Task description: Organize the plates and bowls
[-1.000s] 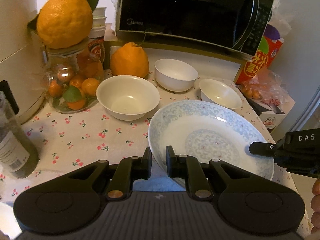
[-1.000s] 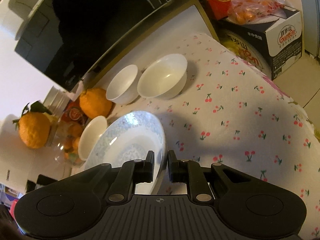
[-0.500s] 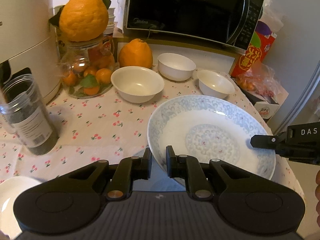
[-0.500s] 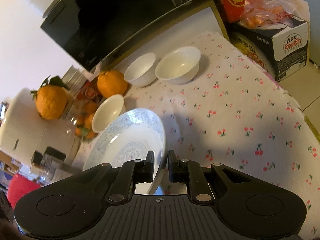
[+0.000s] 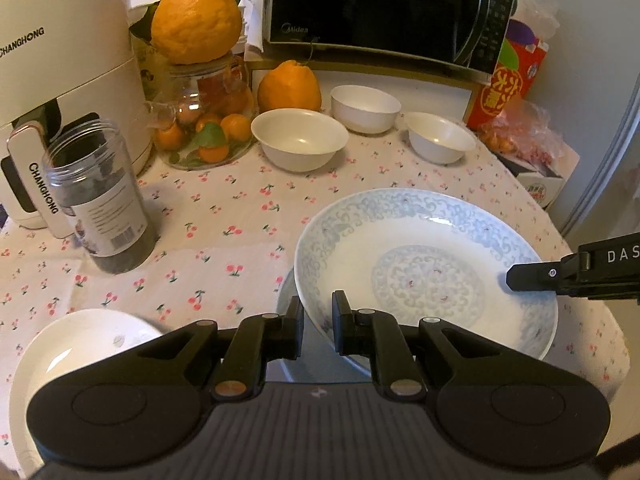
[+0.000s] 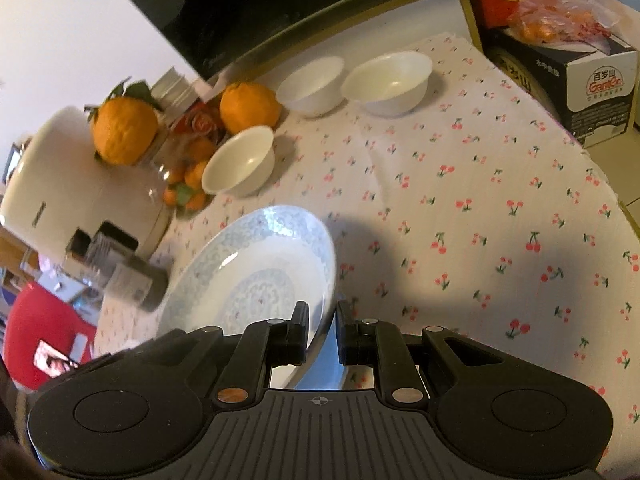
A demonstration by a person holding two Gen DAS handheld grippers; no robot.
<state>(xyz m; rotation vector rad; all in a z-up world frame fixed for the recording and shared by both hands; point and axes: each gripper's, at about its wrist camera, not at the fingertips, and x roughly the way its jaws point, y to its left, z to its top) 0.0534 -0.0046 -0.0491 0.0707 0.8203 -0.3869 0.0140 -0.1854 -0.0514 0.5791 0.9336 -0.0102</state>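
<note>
From the left wrist we see our left gripper point(image 5: 318, 322) clamped on the near rim of the blue-patterned plate point(image 5: 428, 268), which it holds lifted above the cherry-print worktop point(image 5: 224, 216), a shadow lying beneath it. At the right edge of the same view our right gripper point(image 5: 520, 278) reaches in and pinches the plate's far right rim. Beyond the plate three white bowls stand apart from each other: a wide bowl point(image 5: 300, 144) beside the glass jar of small oranges point(image 5: 200, 128), a second bowl point(image 5: 366, 108) in front of the microwave point(image 5: 384, 12), and a third bowl point(image 5: 440, 142) to its right. A dark plastic jar point(image 5: 100, 208) stands at the left before a white appliance point(image 5: 64, 60), and a plain white plate point(image 5: 76, 352) lies at the lower left, partly behind the gripper body. From the right wrist we see the right gripper point(image 6: 322, 334) closed on the plate point(image 6: 256, 272) edge, the plate tilted and stretching away to the left over the worktop point(image 6: 480, 220). The three bowls show here too, the nearest point(image 6: 240, 166) by the fruit jar and the other two point(image 6: 312, 84) point(image 6: 388, 80) side by side, almost touching, near the microwave. A carton point(image 6: 592, 96) sits at the right edge.
</note>
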